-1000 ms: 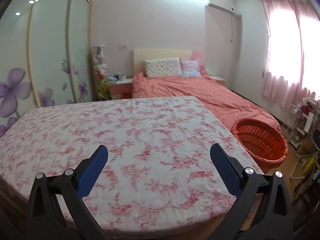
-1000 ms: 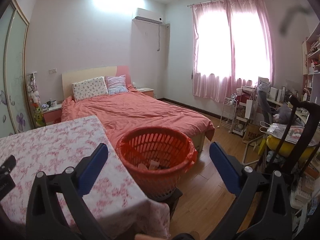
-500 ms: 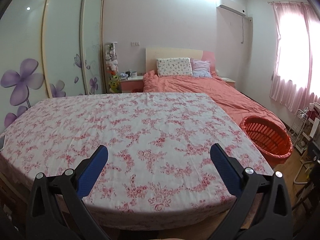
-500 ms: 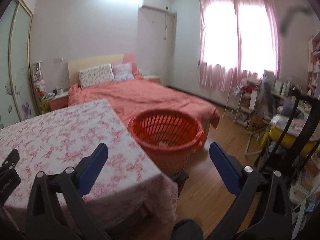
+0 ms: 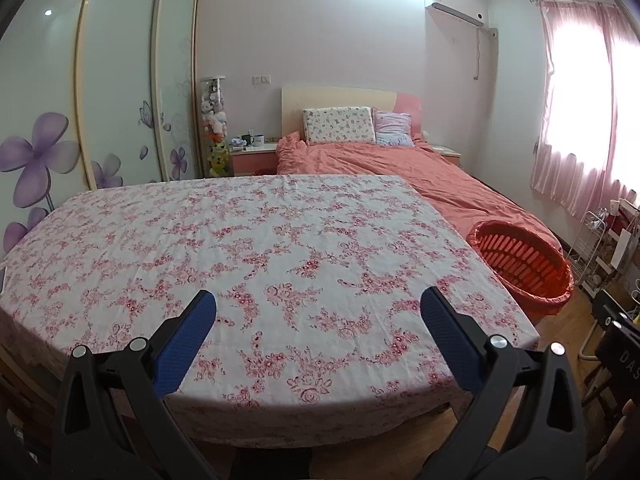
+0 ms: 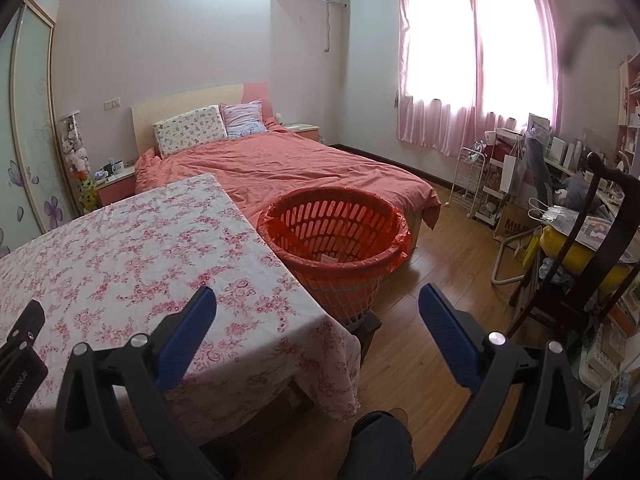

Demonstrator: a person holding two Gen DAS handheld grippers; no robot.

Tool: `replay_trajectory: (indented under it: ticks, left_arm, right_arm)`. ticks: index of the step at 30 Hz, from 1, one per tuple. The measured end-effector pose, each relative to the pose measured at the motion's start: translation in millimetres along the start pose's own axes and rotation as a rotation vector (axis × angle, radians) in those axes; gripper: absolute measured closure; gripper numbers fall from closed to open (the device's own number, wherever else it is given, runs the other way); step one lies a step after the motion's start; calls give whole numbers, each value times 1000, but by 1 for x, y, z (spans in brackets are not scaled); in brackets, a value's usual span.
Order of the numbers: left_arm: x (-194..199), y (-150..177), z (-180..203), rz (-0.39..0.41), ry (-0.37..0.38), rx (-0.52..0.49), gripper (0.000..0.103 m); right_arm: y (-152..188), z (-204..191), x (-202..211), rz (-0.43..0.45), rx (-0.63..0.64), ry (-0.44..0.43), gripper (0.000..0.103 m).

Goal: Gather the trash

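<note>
- My left gripper [image 5: 318,312] is spread wide, its blue-padded fingers [image 5: 182,344] holding nothing, hovering over the near edge of the table
- My right gripper [image 6: 317,312] is likewise gaping and empty, one finger over the table's corner, the other over the wooden floor [image 6: 436,264]
- Just ahead of my right gripper, between its fingers and a little beyond, stands the orange basket [image 6: 334,236]; from my left gripper it sits off to the right [image 5: 520,264], past the table's right edge
- The basket is a round plastic tub with slotted walls, wider at the rim than at the base, with a thin orange liner folded over the rim
- It stands upright, mouth facing the ceiling, its long axis vertical; it rests on a dark low stand and sits just beside the table edge, against the foot of the bed
- At the bottom I can make out a few pale scraps [image 6: 329,257]; what they are I cannot tell
- Under and ahead of my left gripper spreads the table [image 5: 280,240], covered with a white cloth printed with pink flowers
- Beyond the table and the basket lies the bed [image 6: 280,168] with a salmon duvet and two pillows at the headboard
- Far to the right of my right gripper are pink curtains [image 6: 476,56] and a cluttered desk with shelves [image 6: 560,184]
- Left of my left gripper stands a wardrobe [image 5: 100,92] with purple flowers on its sliding doors
</note>
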State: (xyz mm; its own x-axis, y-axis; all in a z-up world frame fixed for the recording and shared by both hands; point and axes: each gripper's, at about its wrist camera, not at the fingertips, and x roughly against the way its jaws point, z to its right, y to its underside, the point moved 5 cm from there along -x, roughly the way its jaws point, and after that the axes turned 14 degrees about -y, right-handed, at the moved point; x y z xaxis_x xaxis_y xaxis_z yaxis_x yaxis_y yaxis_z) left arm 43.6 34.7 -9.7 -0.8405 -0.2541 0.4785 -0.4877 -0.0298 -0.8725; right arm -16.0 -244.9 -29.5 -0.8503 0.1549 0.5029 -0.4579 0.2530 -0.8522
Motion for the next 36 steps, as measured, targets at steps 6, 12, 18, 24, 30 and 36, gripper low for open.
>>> replay_trajectory:
  ticks: [6,12,18,24,30,36]
  left_arm:
    - [2,2,0,-12,8,1,2]
    - [2,3,1,-21,22,2,2]
    - [4,3,3,-31,43,5,2]
    - [9,-1,6,-8,49,-5,2]
    - [15,-5,9,21,45,-15,2]
    - [19,-5,17,44,36,-43,2]
  right_arm:
    - [1,-1,1,-11,-2,-19,4]
    - [2,-3,4,-9,-5,-39,4]
    - [2,-3,5,-7,-7,-31,4]
    - [-1,-3,7,1,-11,-24,4]
    - [-2,-3,9,11,-12,-23,4]
    - [-3,-2,12,20,-13,-10,4]
